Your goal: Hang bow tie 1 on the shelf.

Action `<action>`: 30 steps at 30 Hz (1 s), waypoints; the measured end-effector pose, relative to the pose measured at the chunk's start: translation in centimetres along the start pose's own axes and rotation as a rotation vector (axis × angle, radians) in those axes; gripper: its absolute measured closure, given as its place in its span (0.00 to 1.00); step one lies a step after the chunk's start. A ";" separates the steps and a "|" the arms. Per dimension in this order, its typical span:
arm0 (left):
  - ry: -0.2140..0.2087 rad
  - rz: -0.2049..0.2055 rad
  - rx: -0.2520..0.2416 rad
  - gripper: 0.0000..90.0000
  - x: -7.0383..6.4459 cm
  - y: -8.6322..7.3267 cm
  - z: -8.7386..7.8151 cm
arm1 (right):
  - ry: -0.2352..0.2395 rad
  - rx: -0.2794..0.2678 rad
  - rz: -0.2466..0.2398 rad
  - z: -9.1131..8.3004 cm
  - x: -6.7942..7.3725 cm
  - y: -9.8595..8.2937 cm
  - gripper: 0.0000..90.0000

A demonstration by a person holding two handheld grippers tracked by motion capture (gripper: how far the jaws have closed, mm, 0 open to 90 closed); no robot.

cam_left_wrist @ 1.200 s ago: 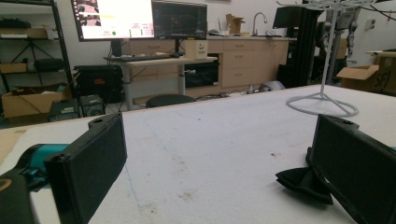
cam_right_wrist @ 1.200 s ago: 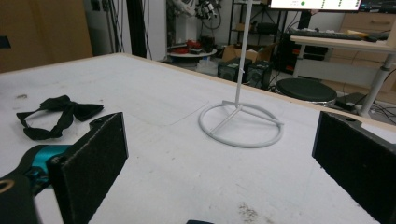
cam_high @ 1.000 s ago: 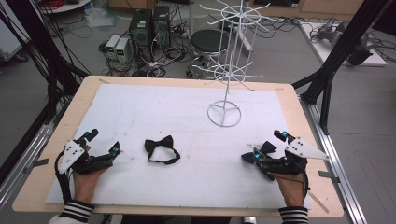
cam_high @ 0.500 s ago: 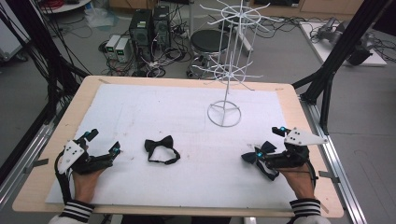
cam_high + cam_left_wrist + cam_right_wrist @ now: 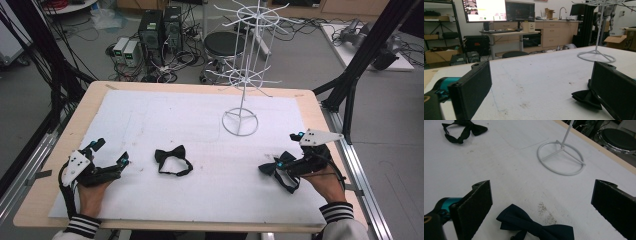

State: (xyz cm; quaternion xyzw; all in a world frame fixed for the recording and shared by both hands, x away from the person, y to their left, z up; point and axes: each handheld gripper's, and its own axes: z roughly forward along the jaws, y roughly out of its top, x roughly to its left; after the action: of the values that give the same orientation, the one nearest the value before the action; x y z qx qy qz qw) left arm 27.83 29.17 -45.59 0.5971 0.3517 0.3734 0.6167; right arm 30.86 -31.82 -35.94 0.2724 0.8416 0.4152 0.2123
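Near the desk's right front corner, a dark bow tie (image 5: pixel 536 226) is lying flat between the wide-apart jaws of the right hand-held gripper (image 5: pixel 289 156), which has been sliding forward along the front edge over the last second until it is now straddling the tie; judging by that, the pickup is about to begin, with nothing clamped yet. Toward the front middle, a second bow tie (image 5: pixel 172 161) is resting with its strap looped. Farther back, the white wire rack (image 5: pixel 240 75) is standing clear, blocking nothing. By the left front corner, the left hand-held gripper (image 5: pixel 110 155) is staying put, jaws apart and empty.
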 end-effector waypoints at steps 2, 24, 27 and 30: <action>0.000 -0.001 0.000 0.05 0.0 0.0 0.0 | 0.006 0.023 -0.016 0.2 -0.2 0.2 0.03; -0.001 -0.001 0.001 0.05 0.0 0.0 0.0 | 0.136 0.248 -0.188 2.7 -1.8 1.3 0.03; -0.002 0.000 0.000 0.05 0.0 0.0 0.0 | 0.146 0.270 -0.209 3.2 -1.9 1.1 0.03; -0.001 -0.001 -0.001 0.05 0.0 0.0 0.0 | 0.164 0.286 -0.209 3.5 -2.1 0.9 0.03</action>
State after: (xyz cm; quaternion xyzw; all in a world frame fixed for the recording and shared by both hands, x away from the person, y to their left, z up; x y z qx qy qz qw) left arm 27.82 29.18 -45.59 0.5965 0.3517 0.3730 0.6175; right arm 34.77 -30.69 -36.86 0.1764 0.9301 0.2879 0.1443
